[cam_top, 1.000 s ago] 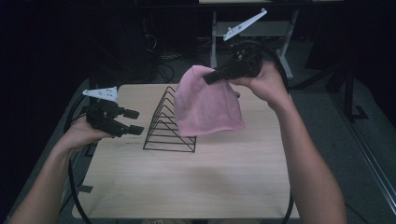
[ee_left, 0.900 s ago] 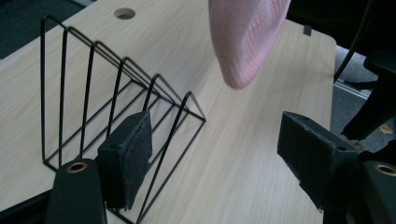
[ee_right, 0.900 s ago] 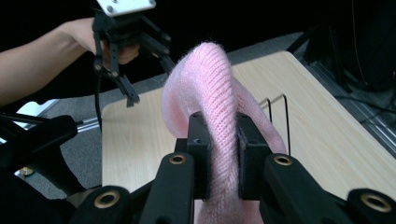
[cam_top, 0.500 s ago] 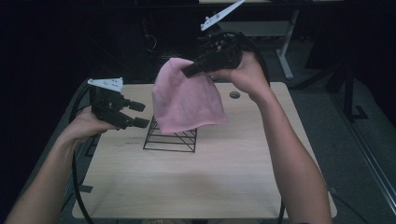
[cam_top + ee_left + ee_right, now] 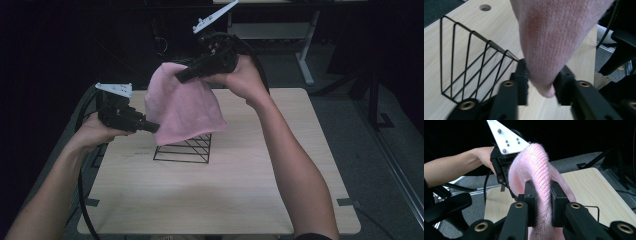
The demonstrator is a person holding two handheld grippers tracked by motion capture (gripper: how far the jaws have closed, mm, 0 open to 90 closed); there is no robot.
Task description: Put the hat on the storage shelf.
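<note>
A pink knitted cloth (image 5: 182, 107) hangs over a black wire rack (image 5: 187, 150) on the wooden table (image 5: 225, 195). My right gripper (image 5: 180, 77) is shut on the cloth's top fold and holds it up; in the right gripper view both pads (image 5: 530, 195) pinch the knit (image 5: 534, 165). My left gripper (image 5: 154, 128) is at the cloth's lower left corner. Its jaws have just been closing, and in the left gripper view that corner (image 5: 544, 82) sits squeezed between them (image 5: 541, 86), with the rack (image 5: 469, 62) to the left.
The rack stands left of the table's middle. A round cable hole (image 5: 485, 7) lies near the far table edge. A black chair (image 5: 621, 50) is beside the table. A white desk frame (image 5: 305, 55) stands behind it. Cables trail off the left edge.
The right gripper has carried the cloth left and upward, so it now covers the rack's top. The left gripper's jaws, wide apart before, have closed on the cloth's lower corner.
</note>
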